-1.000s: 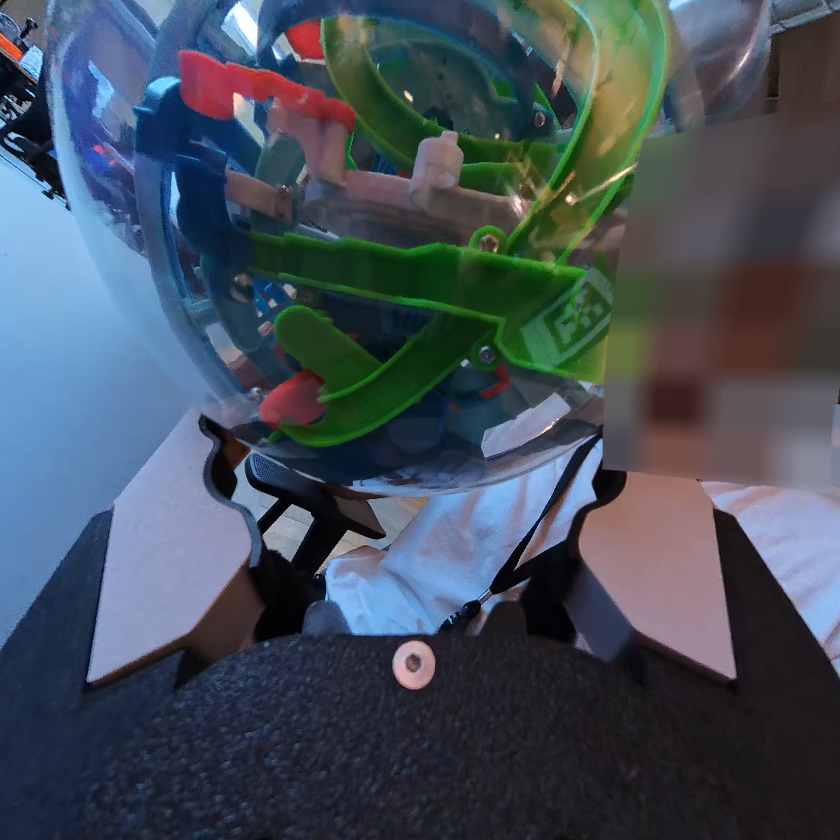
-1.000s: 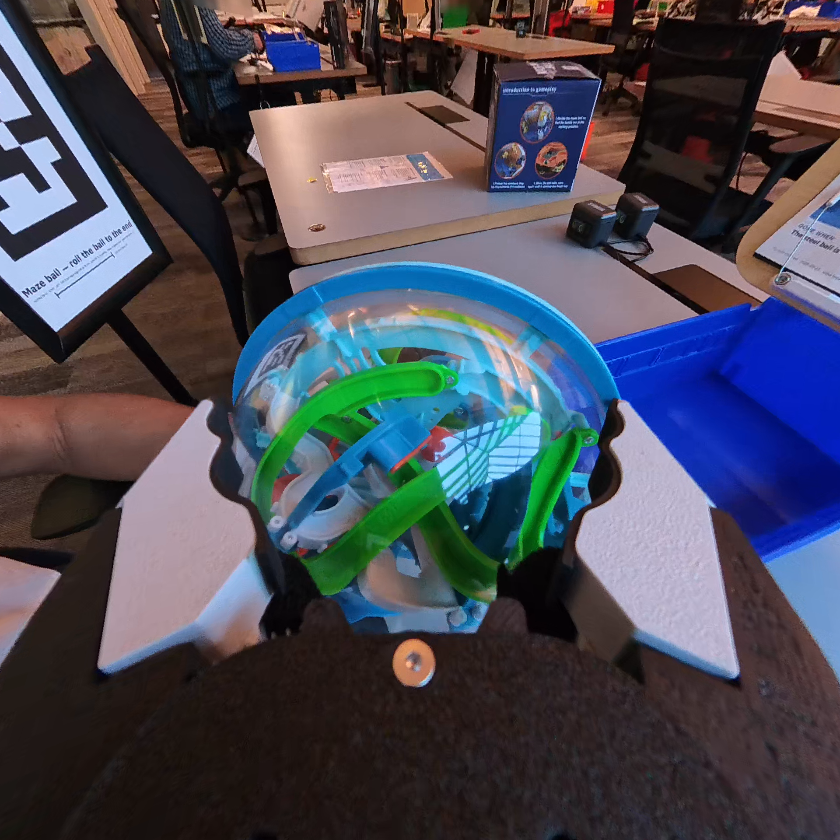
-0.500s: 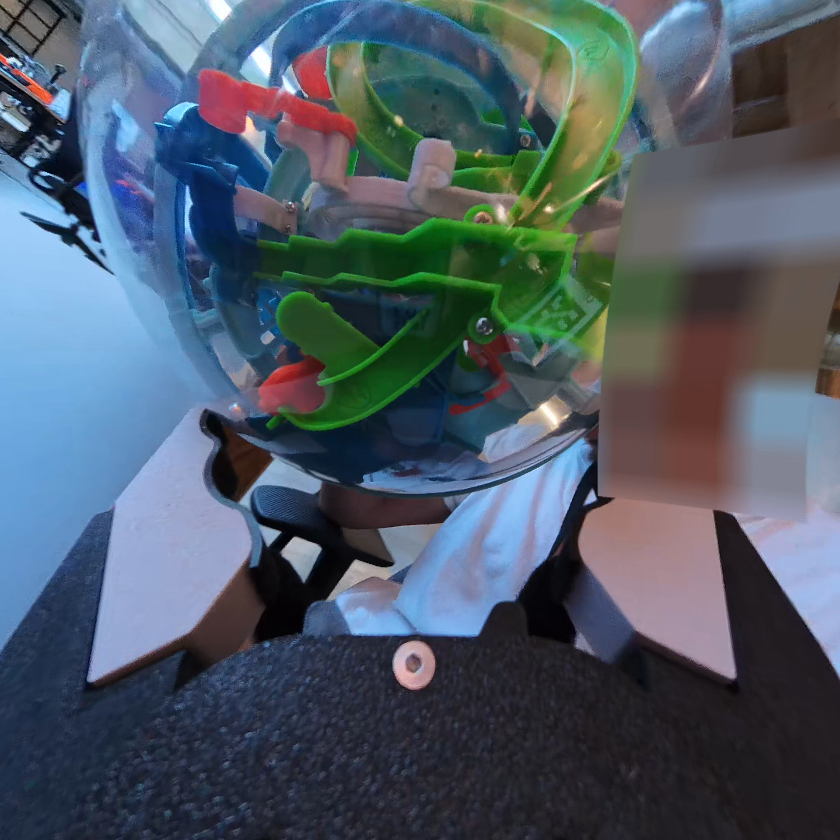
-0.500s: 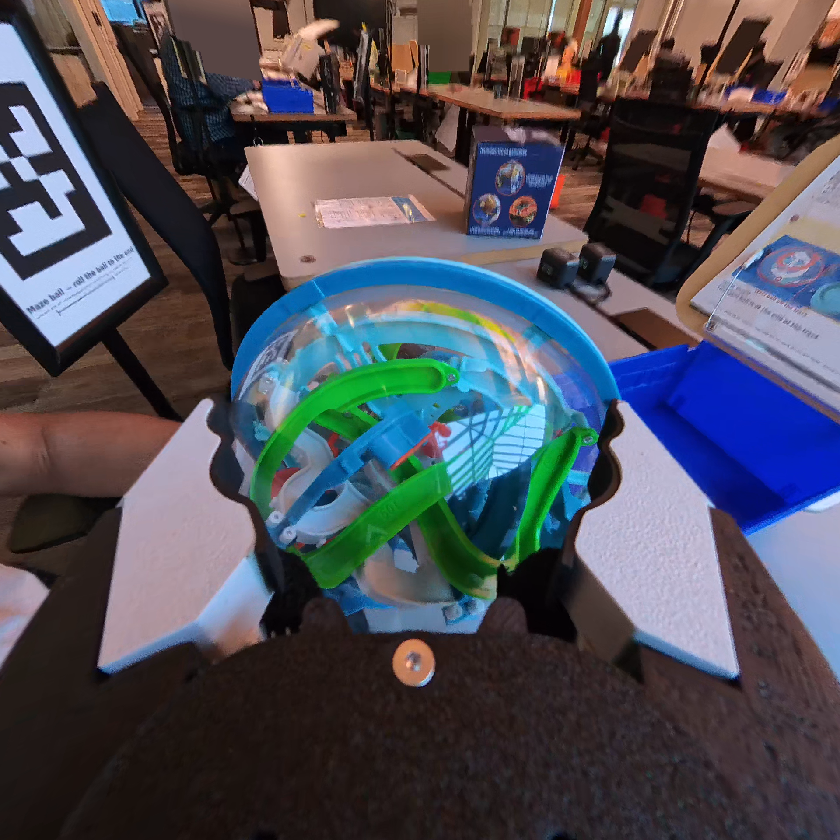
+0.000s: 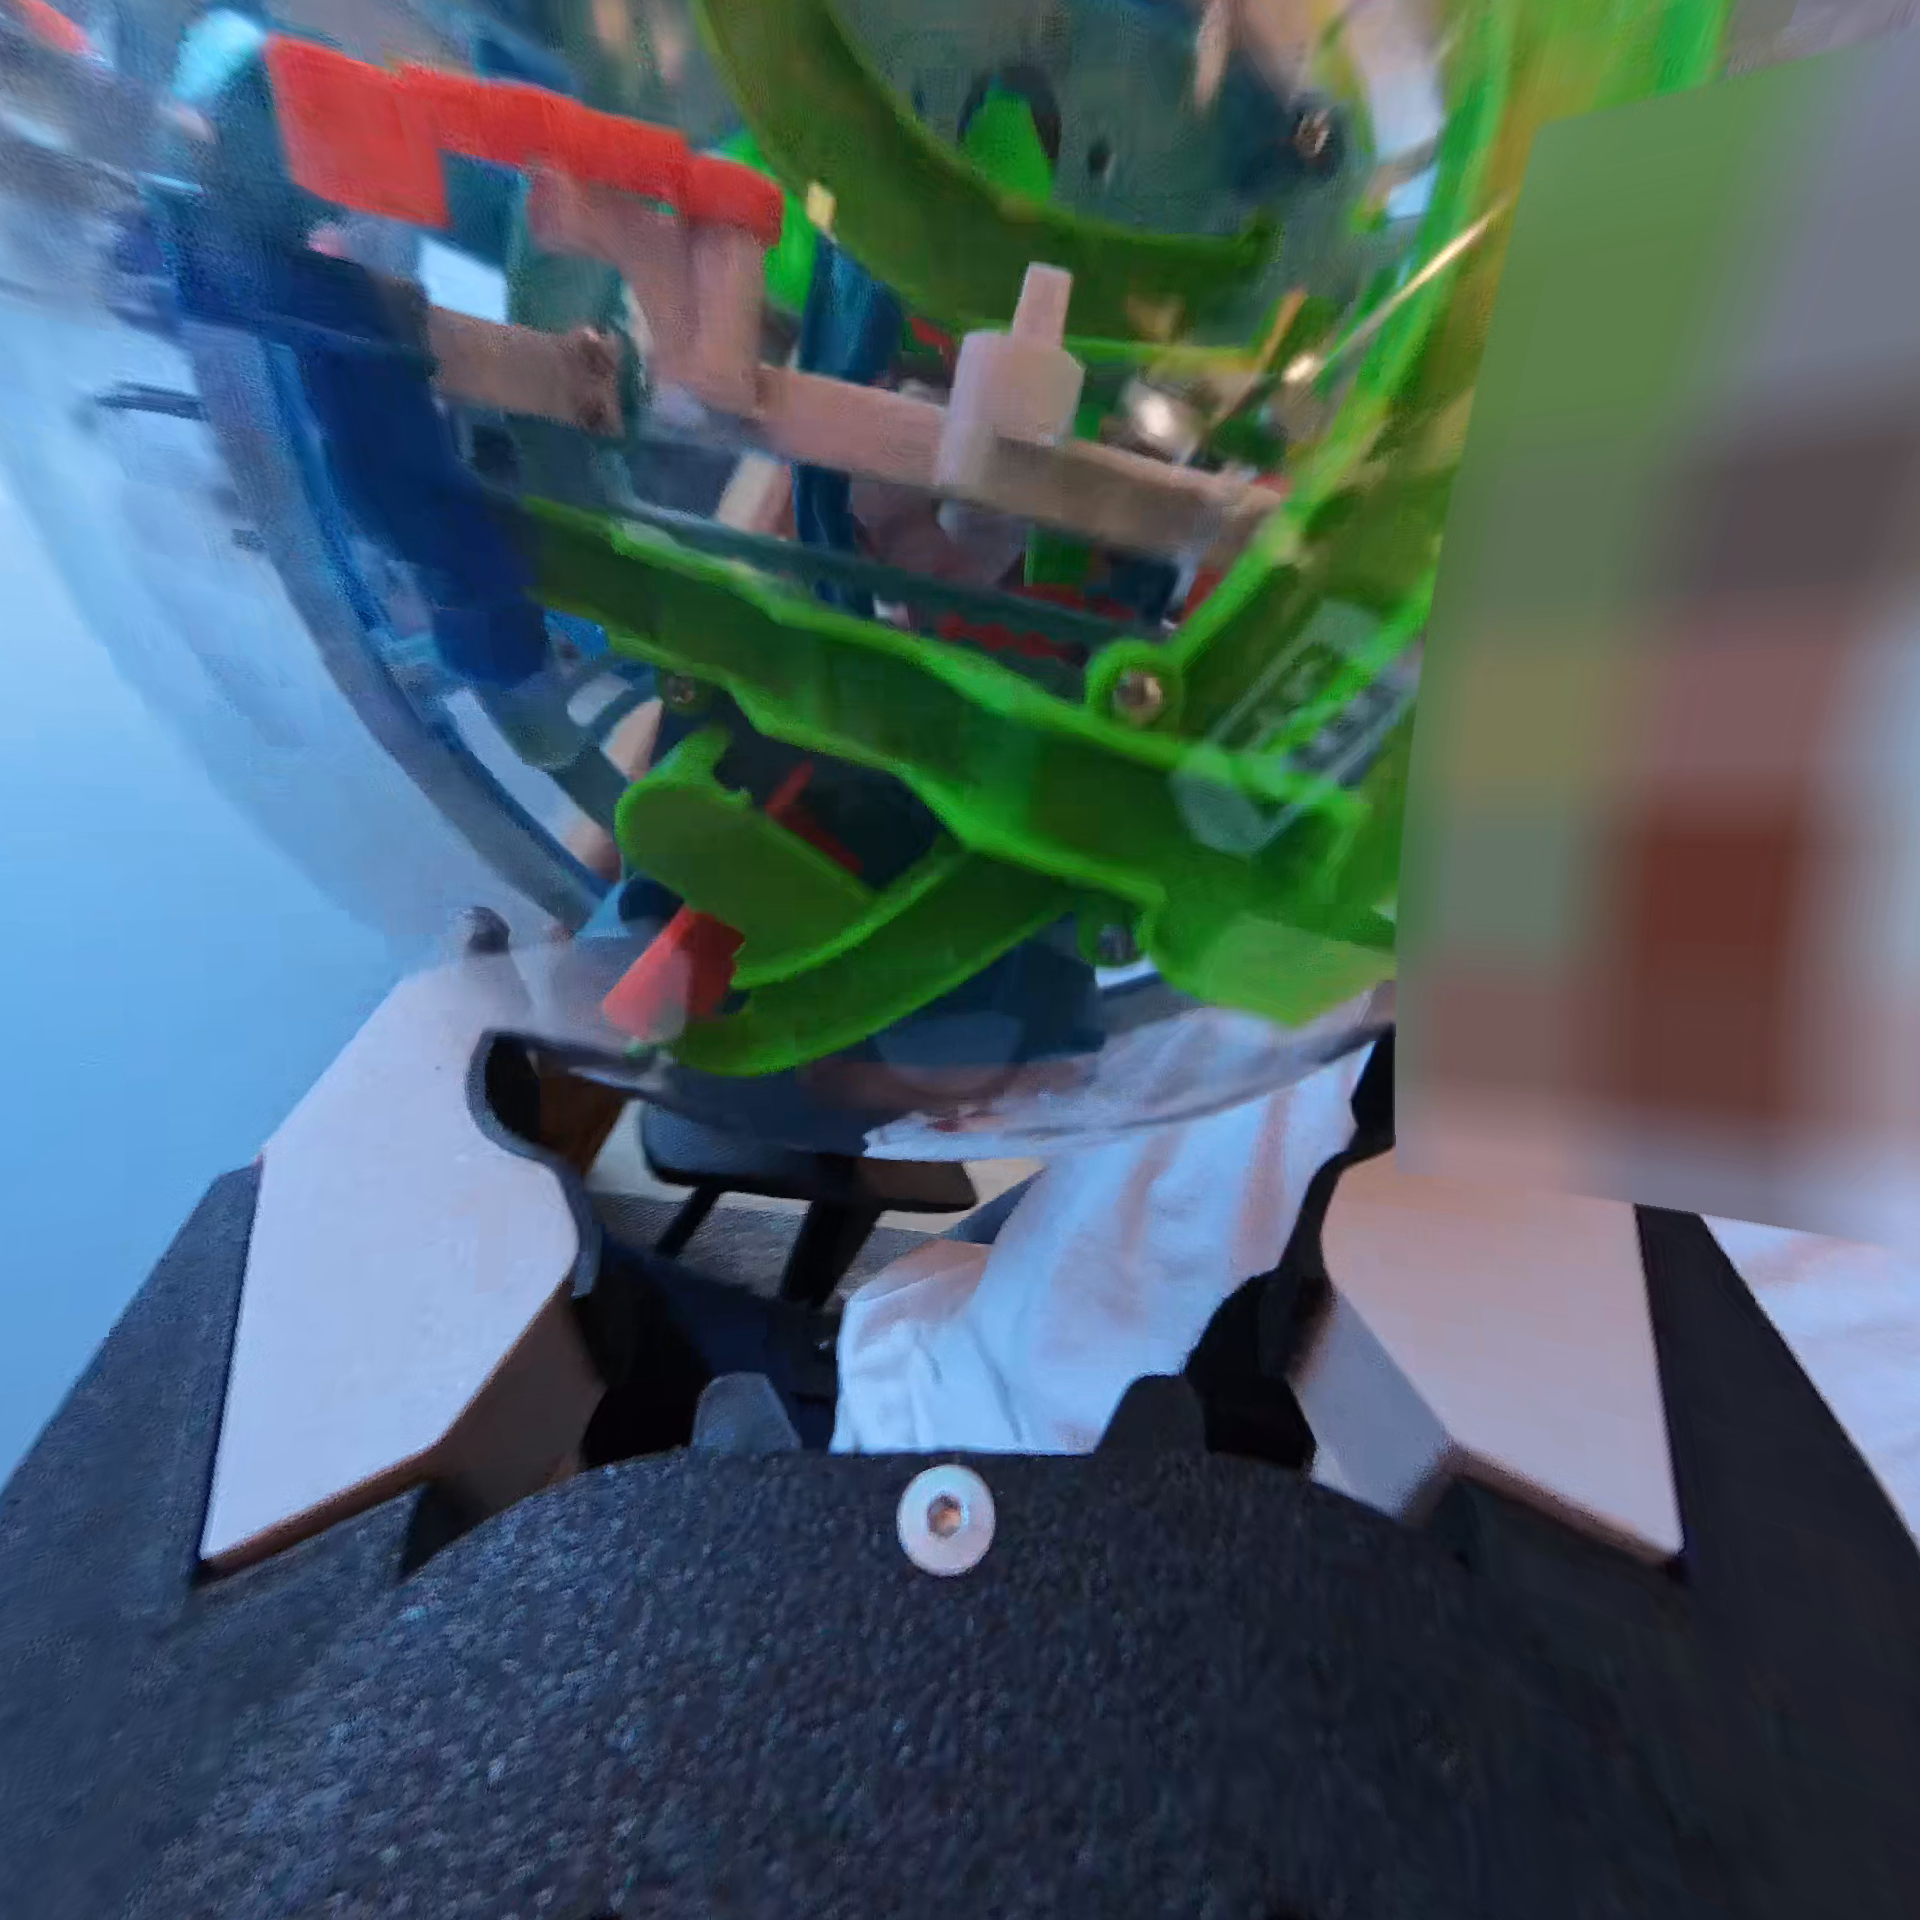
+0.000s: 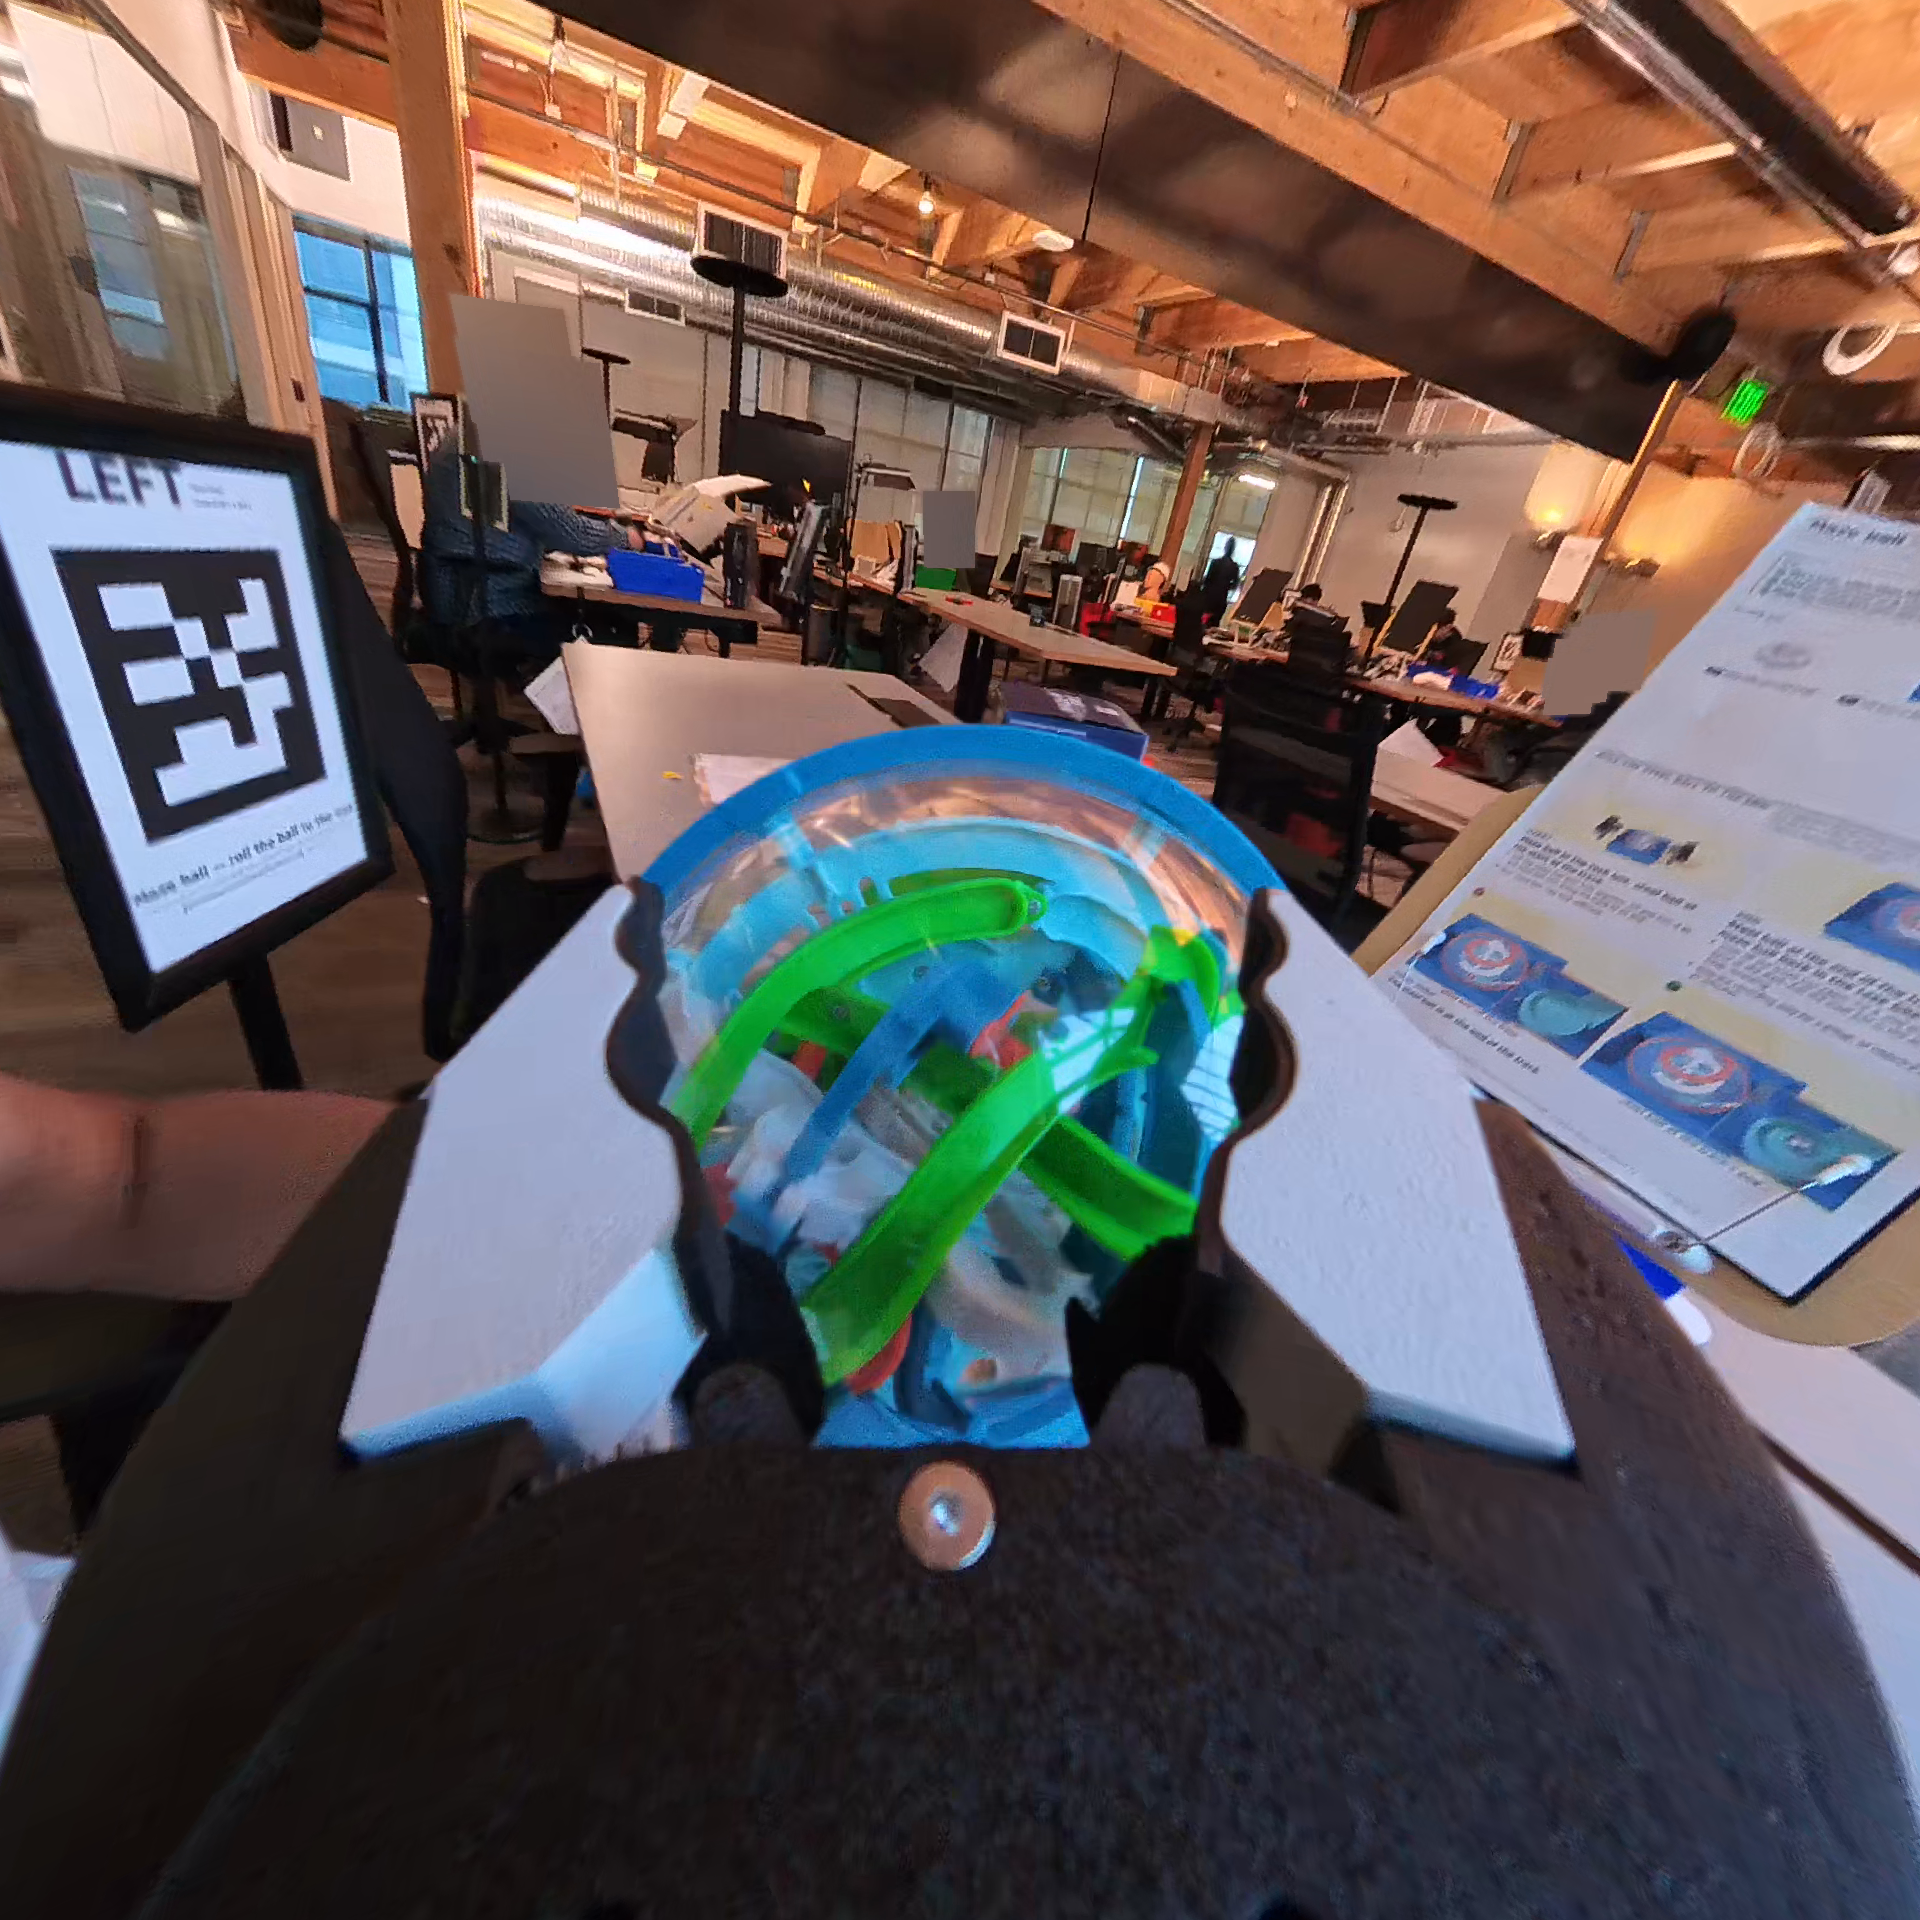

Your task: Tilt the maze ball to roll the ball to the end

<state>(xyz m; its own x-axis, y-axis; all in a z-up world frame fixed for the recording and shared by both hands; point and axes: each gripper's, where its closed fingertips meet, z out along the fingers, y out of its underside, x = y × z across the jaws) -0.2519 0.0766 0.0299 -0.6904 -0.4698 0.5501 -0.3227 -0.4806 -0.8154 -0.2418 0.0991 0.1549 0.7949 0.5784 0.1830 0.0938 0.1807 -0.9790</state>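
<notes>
The maze ball is a clear sphere with a blue rim and green, blue, red and white tracks inside. My right gripper is shut on it, one white finger on each side, and holds it up in the air. In the left wrist view the maze ball fills the upper frame, blurred by motion. My left gripper is open wide just under it, with the left fingertip at the sphere's lower edge. I cannot pick out the small rolling ball for certain.
A framed sign on a stand is at the left and a person's forearm below it. A tilted instruction board is at the right. Grey tables lie behind. A white shirt and a chair are below the left gripper.
The right gripper has pitched upward with the maze ball, so the ceiling shows and the blue bin has left the view. The tracks have turned. The left gripper is closer under the ball.
</notes>
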